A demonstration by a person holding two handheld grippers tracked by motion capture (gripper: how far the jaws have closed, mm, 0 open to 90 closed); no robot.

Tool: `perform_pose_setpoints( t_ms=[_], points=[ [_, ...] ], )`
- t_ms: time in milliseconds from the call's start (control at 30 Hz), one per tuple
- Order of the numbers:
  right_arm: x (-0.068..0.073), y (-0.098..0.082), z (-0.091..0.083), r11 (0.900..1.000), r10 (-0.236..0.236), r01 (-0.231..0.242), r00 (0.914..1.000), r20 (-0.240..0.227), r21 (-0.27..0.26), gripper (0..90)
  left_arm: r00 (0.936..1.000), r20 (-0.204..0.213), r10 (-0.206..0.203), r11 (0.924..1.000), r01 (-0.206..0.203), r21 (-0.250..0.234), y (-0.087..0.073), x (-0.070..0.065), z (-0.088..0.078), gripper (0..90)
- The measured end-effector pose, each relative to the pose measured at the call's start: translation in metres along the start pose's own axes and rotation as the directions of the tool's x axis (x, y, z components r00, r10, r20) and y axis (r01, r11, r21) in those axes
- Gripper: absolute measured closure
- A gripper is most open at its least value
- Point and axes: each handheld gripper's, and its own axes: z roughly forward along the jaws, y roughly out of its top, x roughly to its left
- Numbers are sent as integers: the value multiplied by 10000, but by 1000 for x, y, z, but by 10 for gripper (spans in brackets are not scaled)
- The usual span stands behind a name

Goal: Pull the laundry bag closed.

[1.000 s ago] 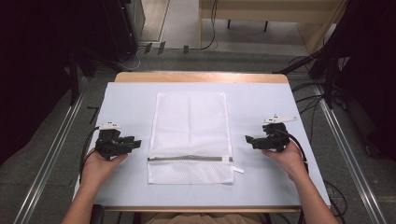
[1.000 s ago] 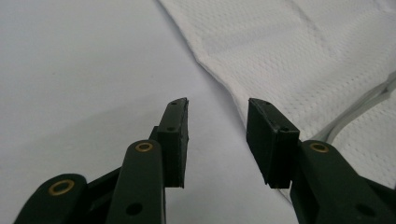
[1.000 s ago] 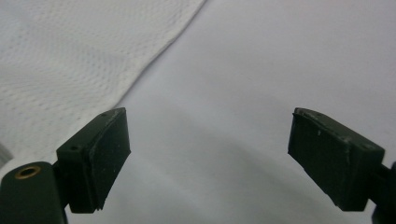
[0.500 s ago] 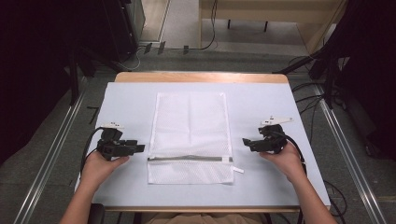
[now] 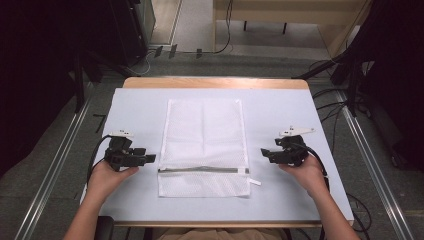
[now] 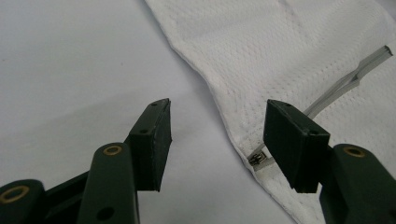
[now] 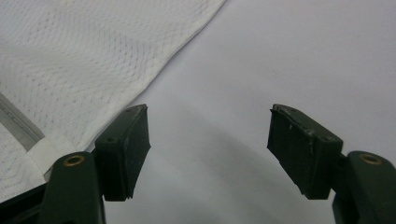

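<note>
A white mesh laundry bag (image 5: 205,135) lies flat in the middle of the table, its grey zipper (image 5: 202,170) running across near the front end. My left gripper (image 5: 152,159) rests on the table just left of the zipper. Its jaws have just been opening and stand open (image 6: 217,135), with the bag's edge (image 6: 289,56) and the zipper's metal end (image 6: 257,160) lying just beyond them, untouched. My right gripper (image 5: 263,152) sits to the right of the bag. Its jaws have just been closing but are open (image 7: 210,144) over bare table, the bag's corner (image 7: 84,60) at its left.
The table (image 5: 280,115) has a pale cover and a wooden far edge (image 5: 215,82). Cables trail from both grippers toward the table's sides. Metal floor rails (image 5: 55,175) run along both sides, and dark equipment stands at the back left.
Both hands have kept almost the same places beside the bag. The left jaws look a little wider apart, the right ones a little narrower. The bag has not moved.
</note>
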Motion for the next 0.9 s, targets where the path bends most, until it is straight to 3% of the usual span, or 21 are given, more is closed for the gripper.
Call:
perform_pose_setpoints(
  t_ms=[367,400,567,900],
  points=[
    [6,2,-4,9999,-112,113,9999,-46,102,390,9999,108,78,9999,-77,-65,1,-1,1,400],
    [8,3,-4,9994,-240,239,9997,4,236,429,9999,96,135,9998,-134,-118,1,-1,1,400],
    [12,4,-3,9983,-459,459,9989,10,355,446,9998,137,170,9989,-164,-438,1,-3,-2,404],
    [30,12,-2,9957,-785,803,9961,-399,471,458,9994,233,250,9996,-246,-148,1,-2,1,409]
  ],
)
